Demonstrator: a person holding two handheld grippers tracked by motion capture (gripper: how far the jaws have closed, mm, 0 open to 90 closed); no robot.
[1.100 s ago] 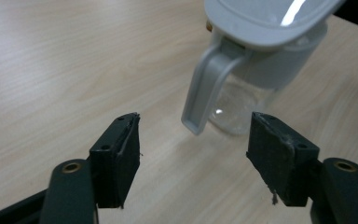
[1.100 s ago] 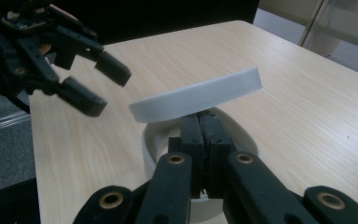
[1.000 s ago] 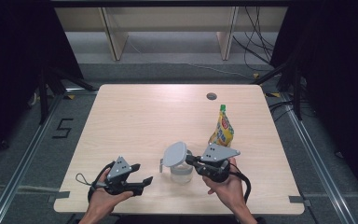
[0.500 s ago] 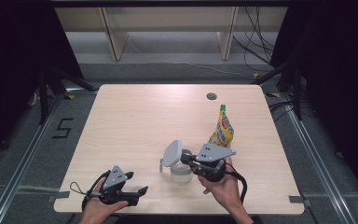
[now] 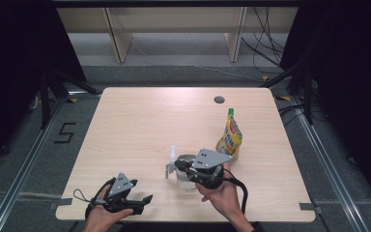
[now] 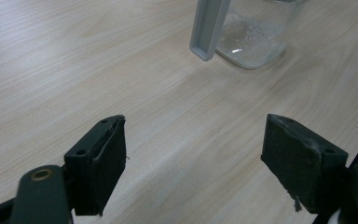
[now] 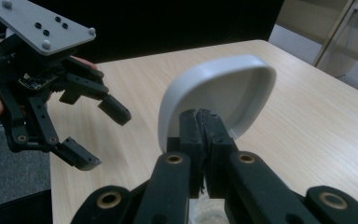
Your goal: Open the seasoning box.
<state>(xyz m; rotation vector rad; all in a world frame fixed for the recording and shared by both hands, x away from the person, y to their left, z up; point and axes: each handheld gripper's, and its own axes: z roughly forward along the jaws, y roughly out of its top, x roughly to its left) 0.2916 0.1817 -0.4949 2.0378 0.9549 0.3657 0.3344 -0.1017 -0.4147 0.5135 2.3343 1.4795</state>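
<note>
My right hand-held gripper (image 5: pixel 179 167) is clamped tight on the grey lid (image 7: pixel 216 95) of the jug, its jaws pinched together on the lid's lower edge, as the right gripper view shows close up. The lid stands tilted up on edge over the jug's mouth.

Going by size: the desk (image 5: pixel 140 125) is a pale wood top with a small round hole near its far right. On it, near the front edge and right of centre, sits the clear jug (image 5: pixel 186 175) with a grey handle (image 6: pixel 208 28); in the left gripper view its base rests flat on the wood. Just behind and to the right of the jug stands a yellow pouch (image 5: pixel 229 137) with a green cap, upright and near my right hand.

My left hand-held gripper (image 5: pixel 142 203) hovers low at the front left corner of the desk, well apart from the jug. Its jaws have just been opening and now stand wide, with nothing but bare wood between them.
</note>
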